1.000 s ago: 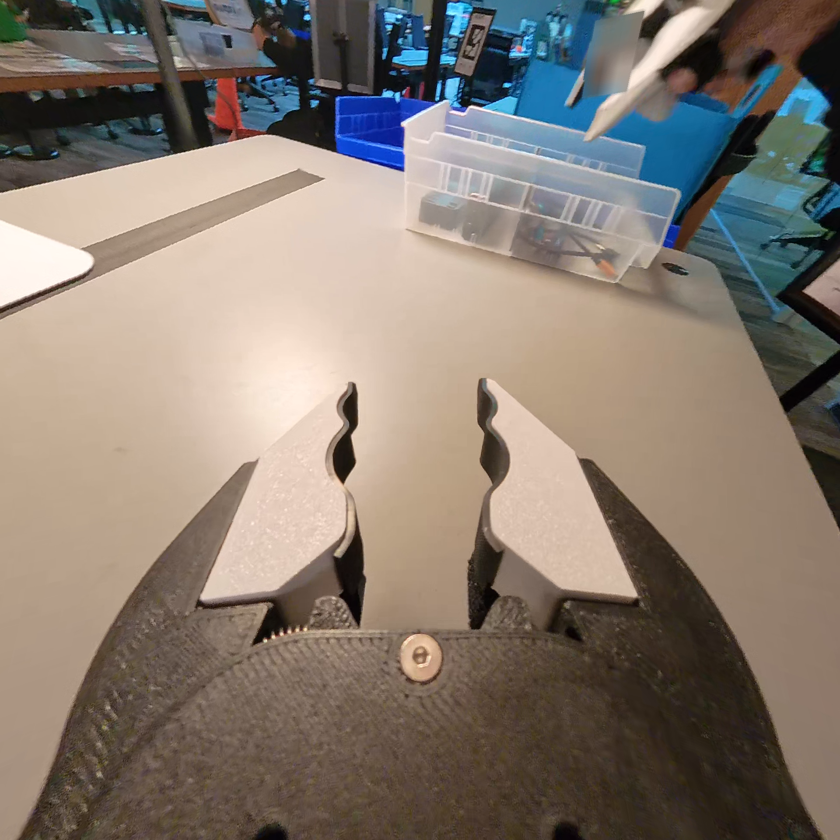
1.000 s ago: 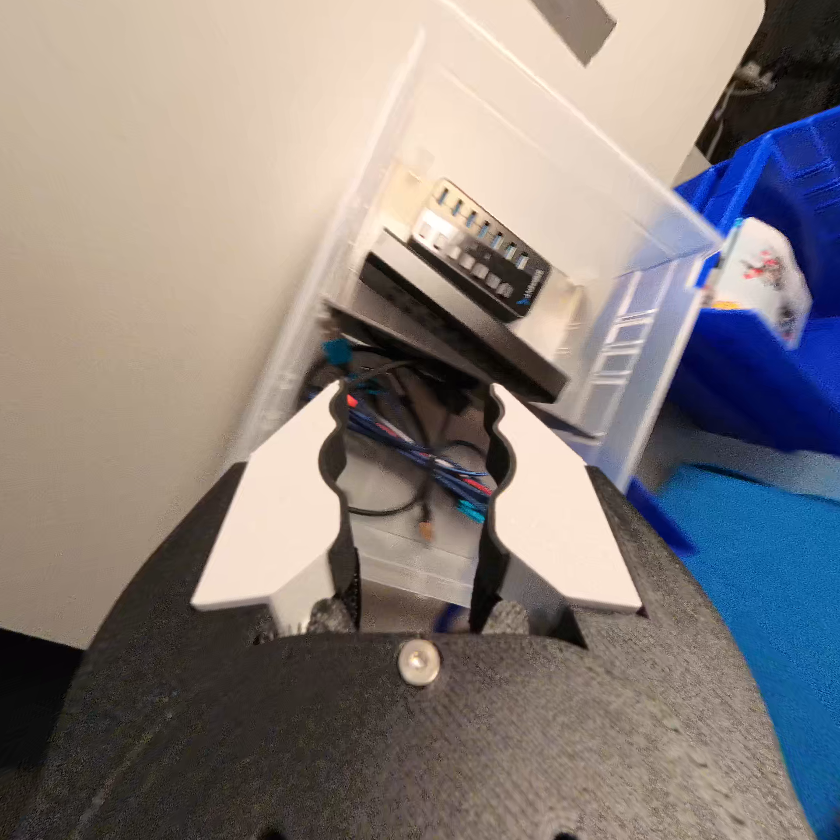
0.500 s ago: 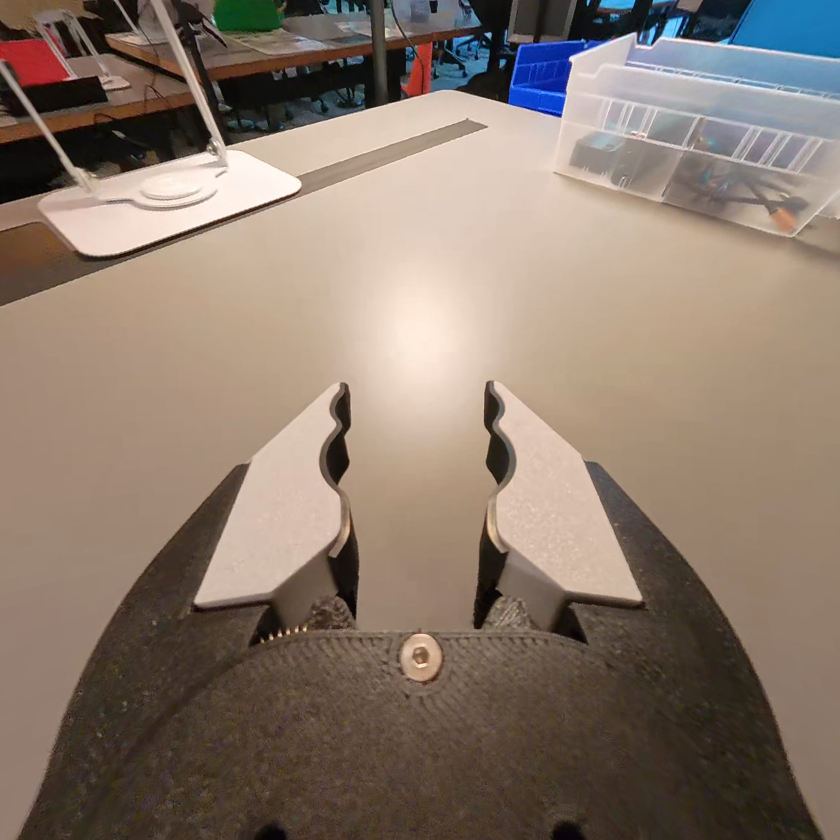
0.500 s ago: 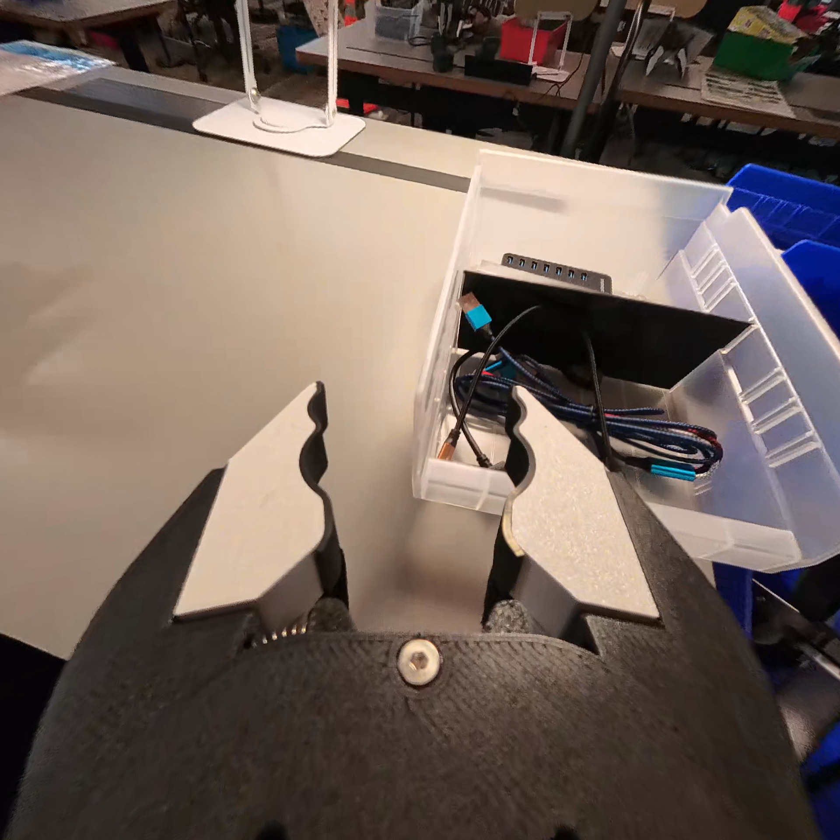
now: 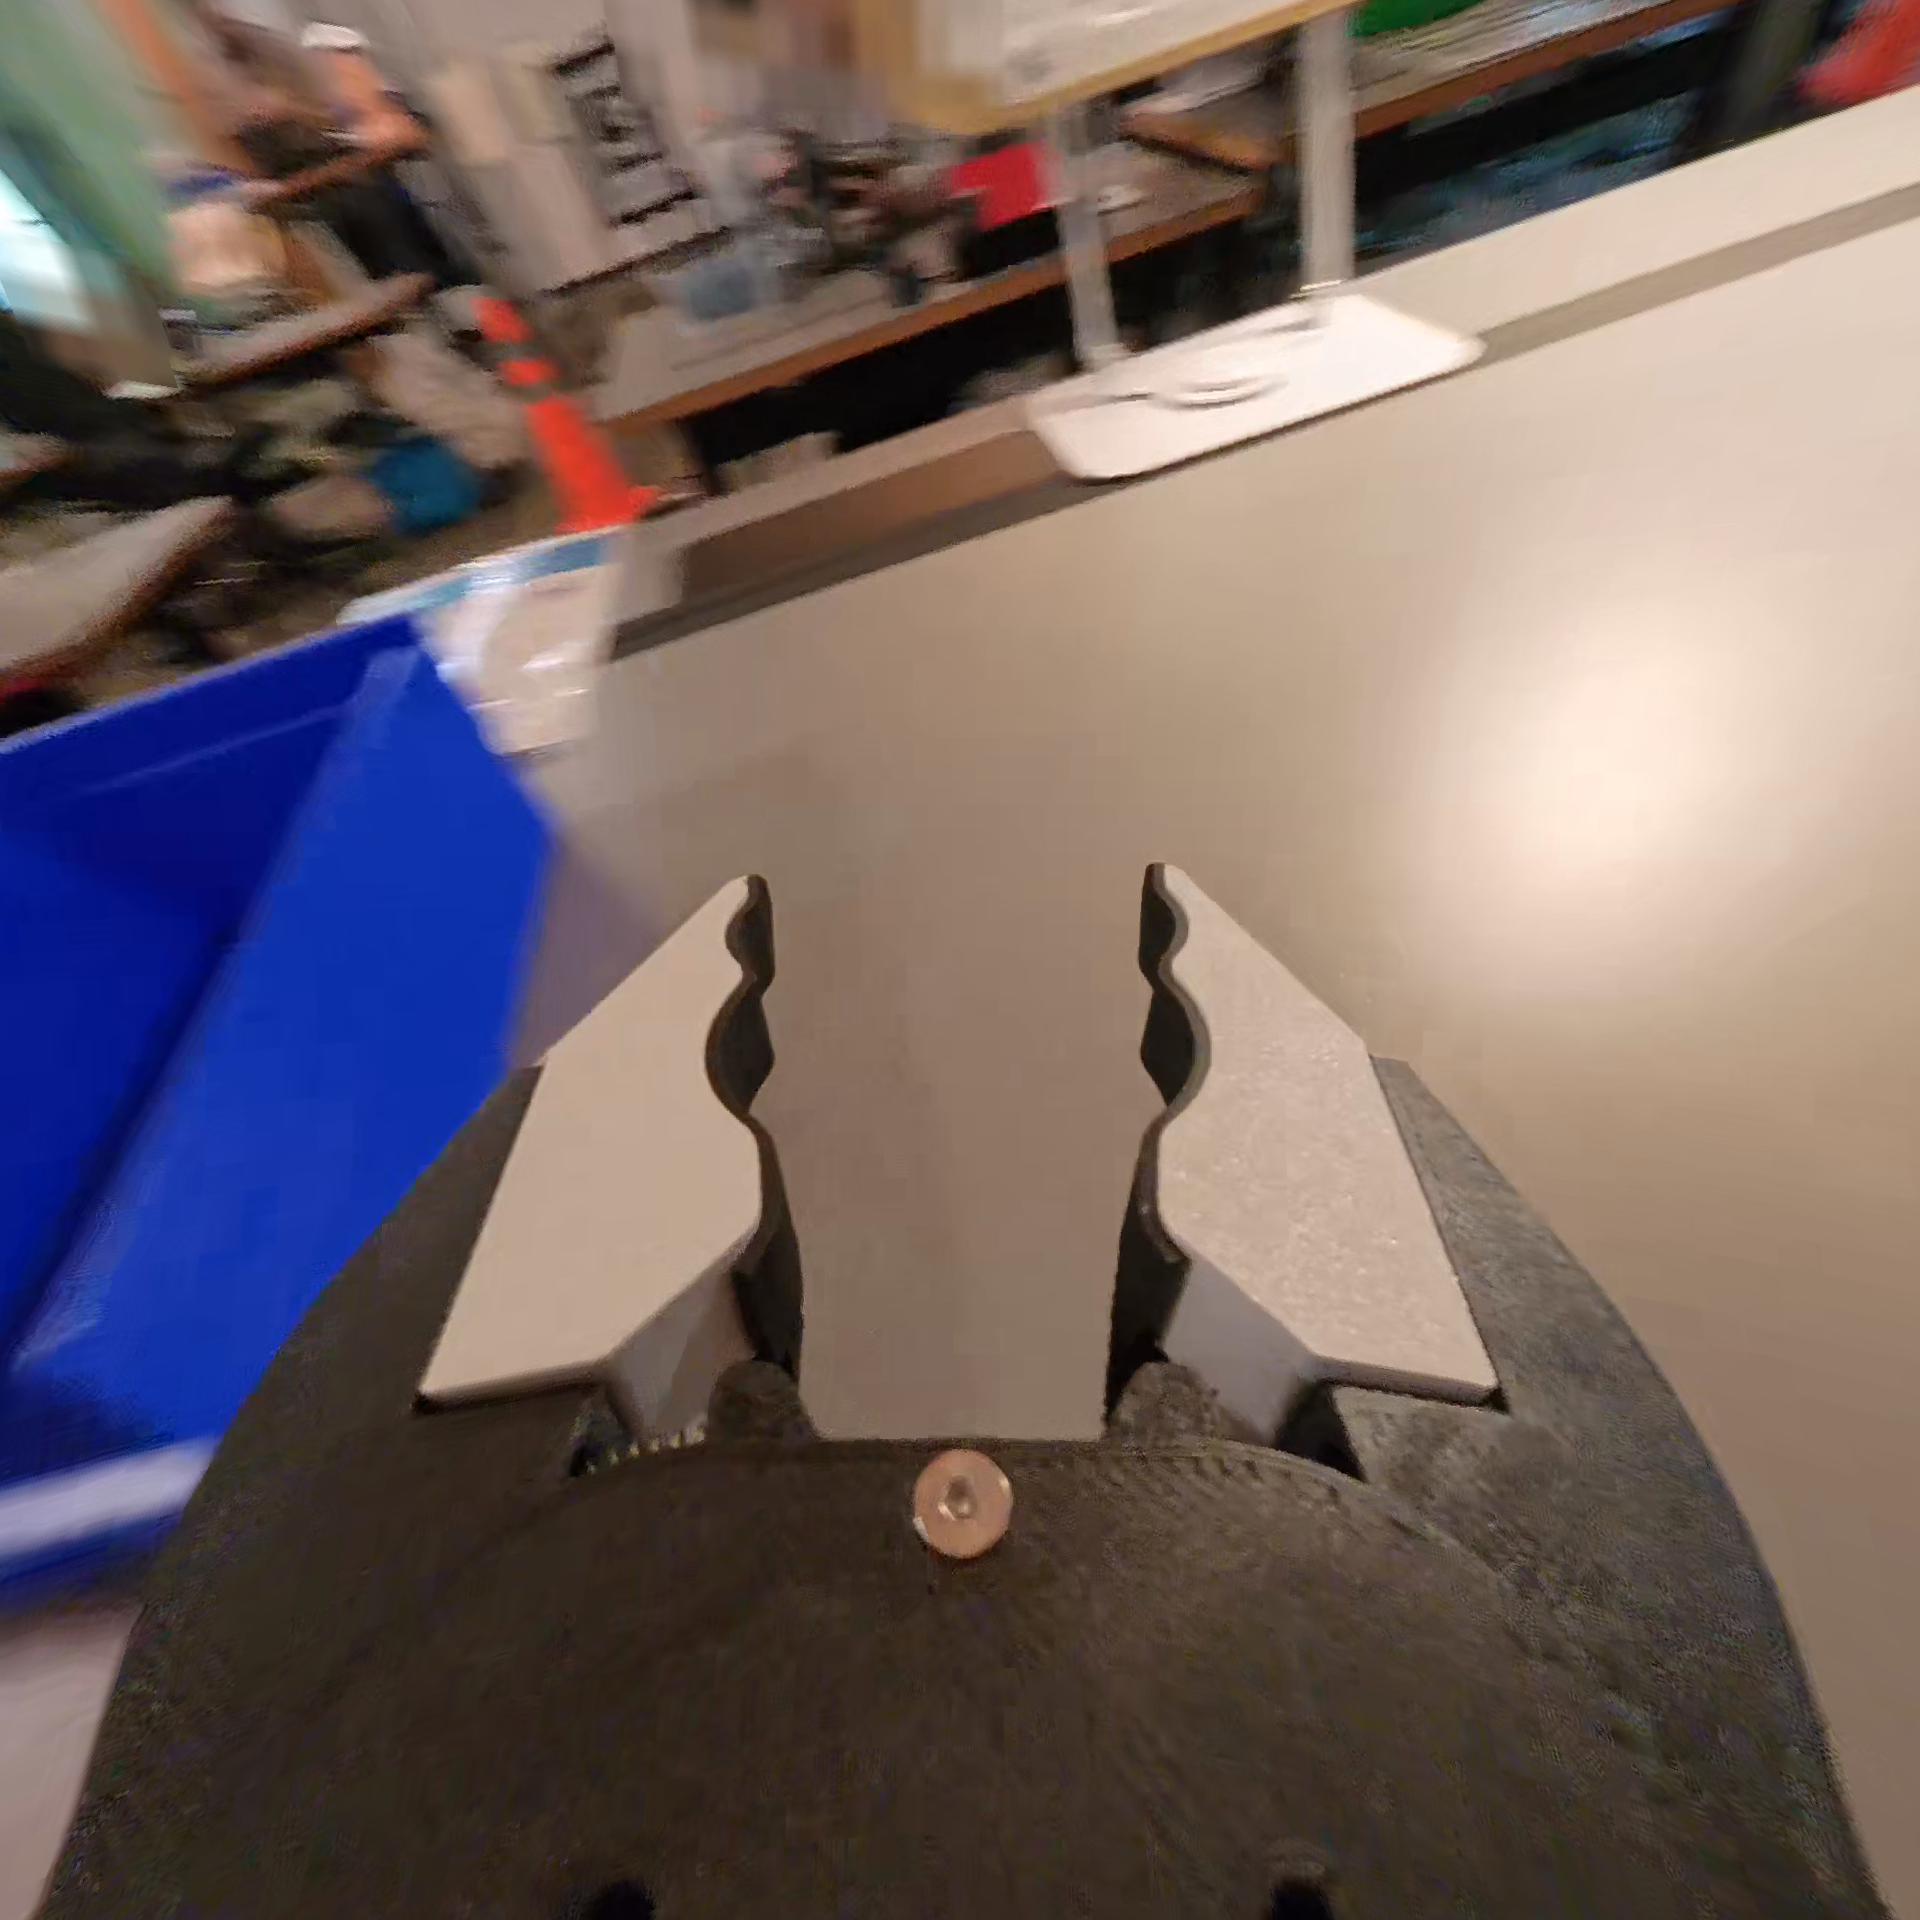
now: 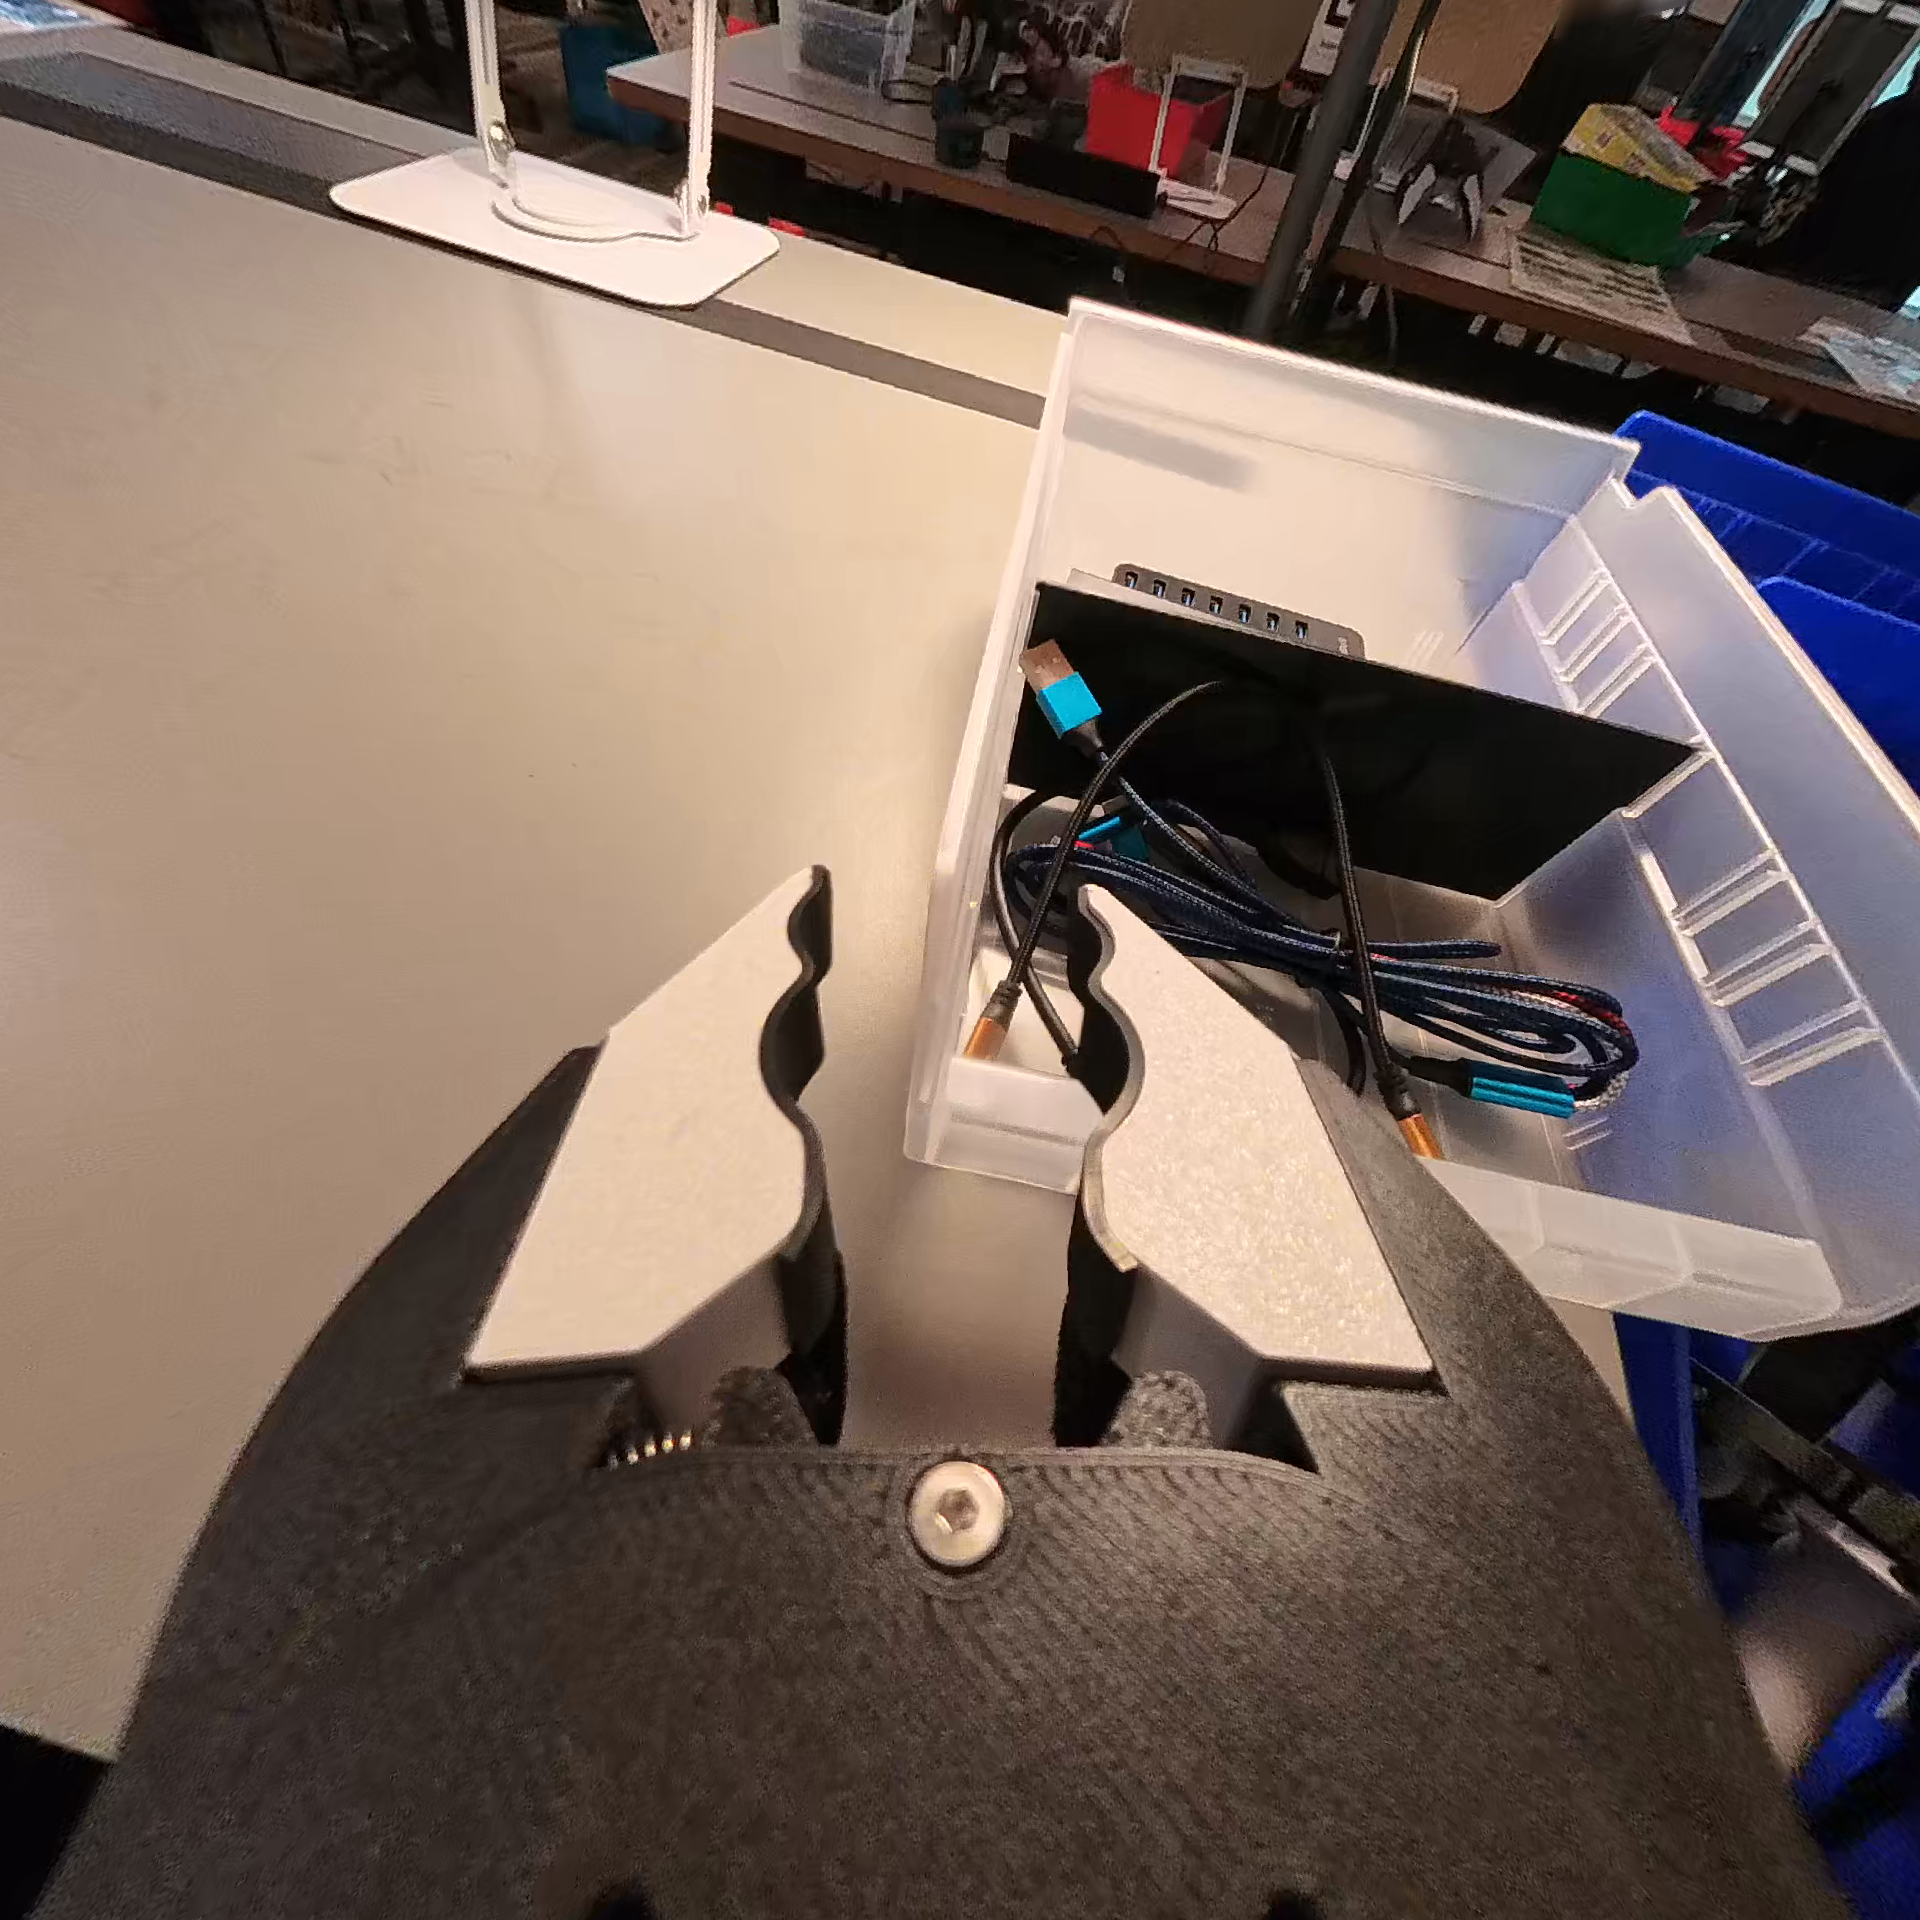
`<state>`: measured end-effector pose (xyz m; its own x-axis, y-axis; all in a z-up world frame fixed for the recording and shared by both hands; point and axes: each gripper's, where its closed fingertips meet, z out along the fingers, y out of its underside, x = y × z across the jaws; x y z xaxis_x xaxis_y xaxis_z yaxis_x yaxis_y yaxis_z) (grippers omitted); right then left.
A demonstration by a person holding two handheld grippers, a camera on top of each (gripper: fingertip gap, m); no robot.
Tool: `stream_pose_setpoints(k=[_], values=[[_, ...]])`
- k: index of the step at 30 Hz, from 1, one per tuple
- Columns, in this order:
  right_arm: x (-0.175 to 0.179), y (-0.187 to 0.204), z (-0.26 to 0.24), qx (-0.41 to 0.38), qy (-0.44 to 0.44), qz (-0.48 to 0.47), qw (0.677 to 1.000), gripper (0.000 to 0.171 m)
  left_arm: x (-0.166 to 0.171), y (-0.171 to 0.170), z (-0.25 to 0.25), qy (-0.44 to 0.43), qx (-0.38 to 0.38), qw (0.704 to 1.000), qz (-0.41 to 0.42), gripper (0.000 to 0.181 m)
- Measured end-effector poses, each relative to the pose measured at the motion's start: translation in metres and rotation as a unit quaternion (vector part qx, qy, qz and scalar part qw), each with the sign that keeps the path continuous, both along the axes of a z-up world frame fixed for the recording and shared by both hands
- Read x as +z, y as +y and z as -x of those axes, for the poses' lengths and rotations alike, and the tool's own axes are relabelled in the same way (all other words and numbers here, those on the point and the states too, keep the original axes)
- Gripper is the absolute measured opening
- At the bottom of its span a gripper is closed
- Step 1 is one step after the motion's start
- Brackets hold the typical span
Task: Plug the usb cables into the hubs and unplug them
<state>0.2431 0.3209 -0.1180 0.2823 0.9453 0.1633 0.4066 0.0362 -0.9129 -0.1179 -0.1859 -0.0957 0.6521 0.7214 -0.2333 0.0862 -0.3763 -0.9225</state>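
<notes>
Grippers both agape, empty, seemingly above table

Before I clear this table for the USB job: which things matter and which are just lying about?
For the job:
USB cables
USB hub
clear bin holding them

Lying about:
white stand base
blue bins
orange cone

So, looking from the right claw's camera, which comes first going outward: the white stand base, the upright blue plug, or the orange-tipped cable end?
From the right claw:
1. Orange-tipped cable end, just right, in the clear bin.
2. Upright blue plug, farther back in it.
3. White stand base, far left on the table.
</notes>
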Motion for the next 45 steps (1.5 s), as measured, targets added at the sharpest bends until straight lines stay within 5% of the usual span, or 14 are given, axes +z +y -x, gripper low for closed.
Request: stream_pose_setpoints(k=[4,9,13,17,19,21,29,35,45], values=[[-0.004,0.004,0.005,-0.007,-0.029,-0.008,1.000,0.045,0.022,-0.084,0.024,0.035,0.139,0.990,0.013,0.076],[-0.008,0.009,0.016,-0.023,-0.053,-0.016,0.998,0.038,0.000,-0.143,0.050,-0.011,0.218,0.976,0.026,0.079],[-0.009,0.010,0.025,-0.029,-0.051,-0.012,0.998,0.022,-0.022,-0.161,0.071,-0.054,0.213,0.975,0.040,0.074],[-0.007,0.014,0.031,-0.034,-0.030,0.007,0.999,0.007,-0.035,-0.165,0.089,-0.055,0.194,0.978,0.059,0.044],[-0.007,0.012,0.034,-0.022,-0.019,0.017,0.999,0.009,-0.033,-0.155,0.092,-0.035,0.158,0.985,0.062,0.015],[-0.007,0.012,0.036,-0.016,-0.018,0.011,1.000,0.009,-0.031,-0.148,0.091,-0.029,0.137,0.989,0.048,0.007],[-0.007,0.001,0.038,0.007,-0.015,0.010,1.000,0.009,-0.031,-0.118,0.042,-0.028,0.049,0.998,0.033,0.008],[-0.007,-0.020,0.056,0.065,-0.013,0.013,0.998,0.010,-0.032,-0.079,-0.009,-0.039,-0.102,0.994,0.024,0.009],[-0.007,-0.072,0.116,0.241,-0.007,0.012,0.970,0.010,-0.031,-0.020,-0.082,-0.090,-0.367,0.926,-0.015,0.008]])
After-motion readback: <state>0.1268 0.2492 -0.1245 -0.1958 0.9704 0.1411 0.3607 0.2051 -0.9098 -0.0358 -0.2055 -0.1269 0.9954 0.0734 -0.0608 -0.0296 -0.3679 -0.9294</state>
